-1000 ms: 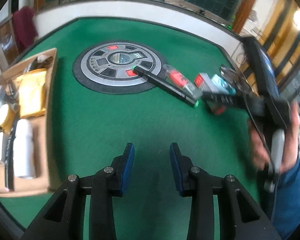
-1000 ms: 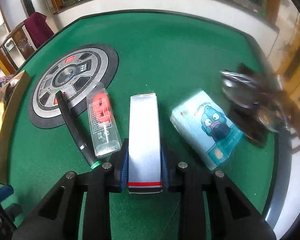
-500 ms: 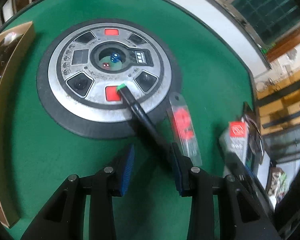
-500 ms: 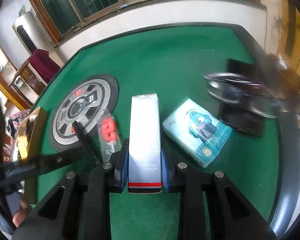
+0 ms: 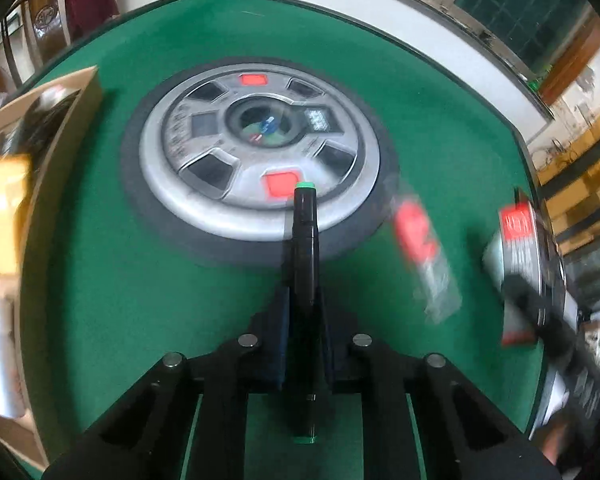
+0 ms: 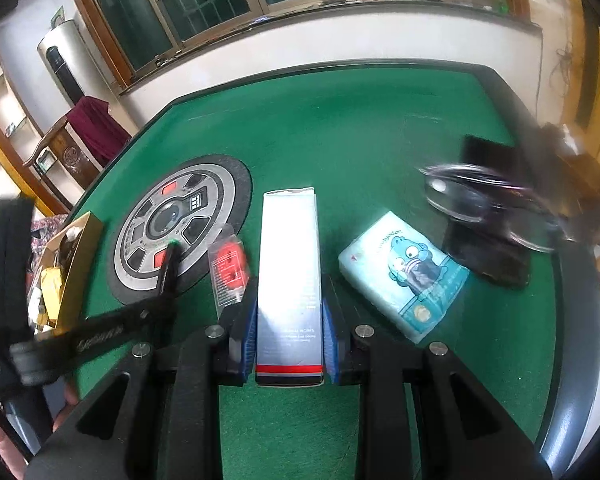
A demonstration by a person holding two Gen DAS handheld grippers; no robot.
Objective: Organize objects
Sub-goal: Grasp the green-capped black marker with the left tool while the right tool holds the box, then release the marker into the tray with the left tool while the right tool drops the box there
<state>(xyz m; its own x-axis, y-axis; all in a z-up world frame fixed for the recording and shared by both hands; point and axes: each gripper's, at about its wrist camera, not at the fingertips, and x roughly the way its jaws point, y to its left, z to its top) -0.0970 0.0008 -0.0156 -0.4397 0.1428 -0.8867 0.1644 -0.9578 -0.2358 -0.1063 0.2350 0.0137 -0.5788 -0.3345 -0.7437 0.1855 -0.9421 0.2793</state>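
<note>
The black marker [image 5: 305, 240] with green end caps lies lengthwise between the fingers of the left gripper [image 5: 304, 320], which are pressed in on its barrel; its far tip reaches over the rim of the round grey control dial [image 5: 204, 148] set in the green desk [image 5: 420, 92], so the pinch seems meant to lift it clear of that raised edge. The right gripper [image 6: 289, 328] pinches a tall white carton [image 6: 289, 264] by its long sides near the red-striped end, a hold that looks steady enough to carry the box without it swinging. Just beside the carton lie a clear packet with a red label [image 6: 229, 266] on one side and a blue tissue pack with a cartoon figure [image 6: 404, 272] on the other; further out sit blurred glasses [image 6: 480, 200] over a dark flat case [image 6: 488, 248]. At the desk's left edge stands a cardboard box [image 5: 76, 120], probably where both held things are bound; it already holds a yellow packet [image 5: 4, 204] and a white bottle [image 5: 0, 360], with other contents too blurred to name.
</note>
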